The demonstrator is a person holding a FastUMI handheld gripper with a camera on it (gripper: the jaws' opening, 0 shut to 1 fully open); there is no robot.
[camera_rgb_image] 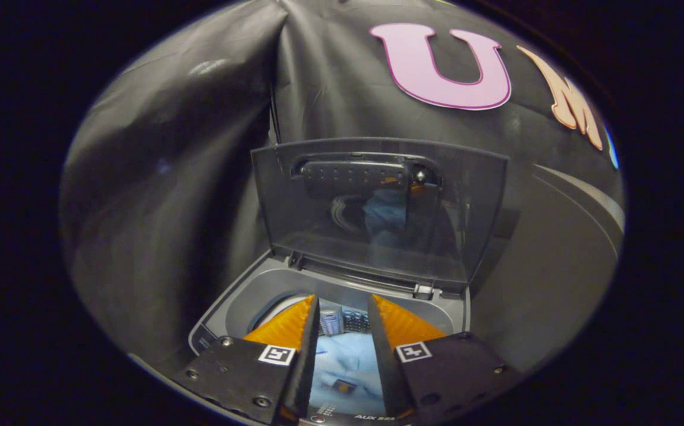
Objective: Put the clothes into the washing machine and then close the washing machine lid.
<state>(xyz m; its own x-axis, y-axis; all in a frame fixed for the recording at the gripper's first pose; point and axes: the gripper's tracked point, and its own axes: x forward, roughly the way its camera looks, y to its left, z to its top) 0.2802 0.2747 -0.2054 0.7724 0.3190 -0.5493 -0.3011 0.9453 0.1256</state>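
Pale-blue clothes (342,361) lie down in the washing machine (241,296) drum, seen through the gap of the spread, empty gripper (343,307). Its lid (377,207) stands upright at the far side, straight ahead beyond the fingertips, handle at its top edge; closing looks next.

Partial "AUX" lettering on washing machine (342,278) front panel; rest unreadable.

Gripper view position: rides on the hand-held gripper (343,307), close above the washing machine (241,296) front edge.
Facing: forward and down into the tub, toward the raised lid (377,213) and far booth wall.
Nearness: very close.
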